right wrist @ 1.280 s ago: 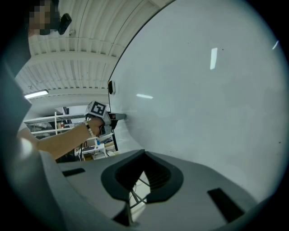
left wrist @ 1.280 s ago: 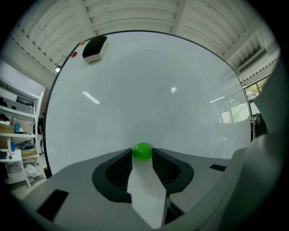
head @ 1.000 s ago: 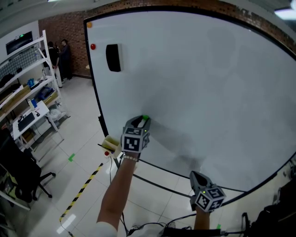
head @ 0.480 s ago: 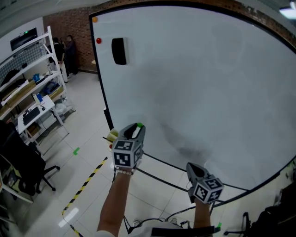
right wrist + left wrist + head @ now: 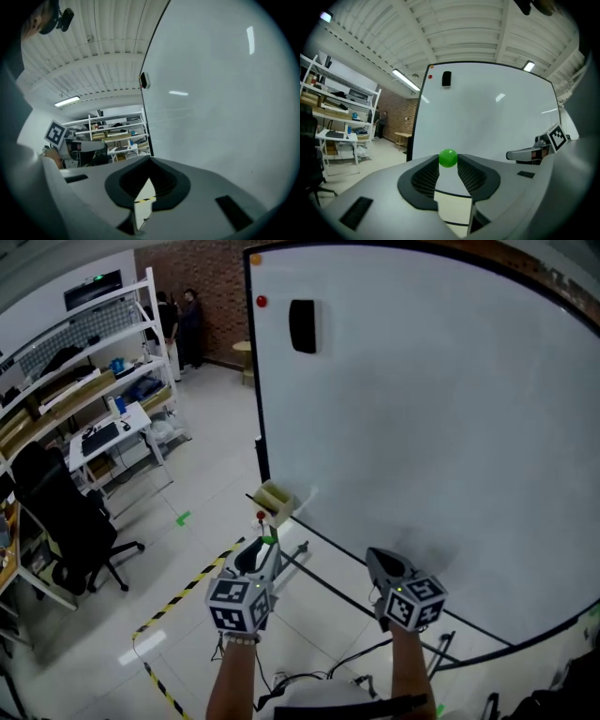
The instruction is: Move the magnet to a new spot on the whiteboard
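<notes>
Magnet: a small green ball, pinched between the tips of the left gripper, whose jaws are partly closed and press on it from both sides. The gripper is held low in the head view, over the floor just in front of the lower left corner of the whiteboard. The magnet is off the board and touches only the jaws.

The right gripper is held beside the left one, near the bottom edge of the board. Its jaws are drawn together at the tips with nothing between them.

The whiteboard is large, white and black-framed, and fills the right and upper part of the head view. Near its top left corner sit a black eraser, a red magnet just left of it, and an orange magnet right at the corner. A pale yellow object sits at the board's lower left corner.

To the left stand white shelves with assorted items, a black office chair nearer the viewer, and a yellow-and-black tape line on the pale tiled floor. Two people stand far back by a brick wall.
</notes>
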A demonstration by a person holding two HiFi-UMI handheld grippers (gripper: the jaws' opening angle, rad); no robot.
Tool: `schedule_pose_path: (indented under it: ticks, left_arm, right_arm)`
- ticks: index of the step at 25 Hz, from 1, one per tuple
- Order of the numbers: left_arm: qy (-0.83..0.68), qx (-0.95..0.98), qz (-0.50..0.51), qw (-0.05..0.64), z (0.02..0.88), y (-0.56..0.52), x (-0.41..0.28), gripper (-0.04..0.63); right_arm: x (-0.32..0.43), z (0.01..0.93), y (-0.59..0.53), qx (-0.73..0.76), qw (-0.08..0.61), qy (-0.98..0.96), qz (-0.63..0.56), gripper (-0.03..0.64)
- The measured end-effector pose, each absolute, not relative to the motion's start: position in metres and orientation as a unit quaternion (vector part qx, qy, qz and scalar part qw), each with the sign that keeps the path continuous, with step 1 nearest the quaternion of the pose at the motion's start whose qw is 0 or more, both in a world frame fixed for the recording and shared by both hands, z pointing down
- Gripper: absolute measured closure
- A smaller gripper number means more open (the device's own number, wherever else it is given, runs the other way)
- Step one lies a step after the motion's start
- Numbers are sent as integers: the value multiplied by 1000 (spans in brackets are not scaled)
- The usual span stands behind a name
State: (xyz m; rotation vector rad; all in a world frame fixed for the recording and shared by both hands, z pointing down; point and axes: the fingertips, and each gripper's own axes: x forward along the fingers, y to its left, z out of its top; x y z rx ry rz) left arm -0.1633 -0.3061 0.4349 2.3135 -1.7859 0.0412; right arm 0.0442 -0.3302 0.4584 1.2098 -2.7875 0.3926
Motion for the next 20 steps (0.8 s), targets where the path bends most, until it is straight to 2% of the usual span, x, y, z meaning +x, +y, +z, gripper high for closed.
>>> schedule_pose_path:
  ticks: [7,20]
  left_arm:
    - [-632,761,7,148,470,-274,-181,472]
    - [-602,787,6,136,455,-290,-141,472]
  right_arm:
    - [18,449,-336,362,40,-925,110,612]
    - [49,459,-311,390,29,-911,134,612]
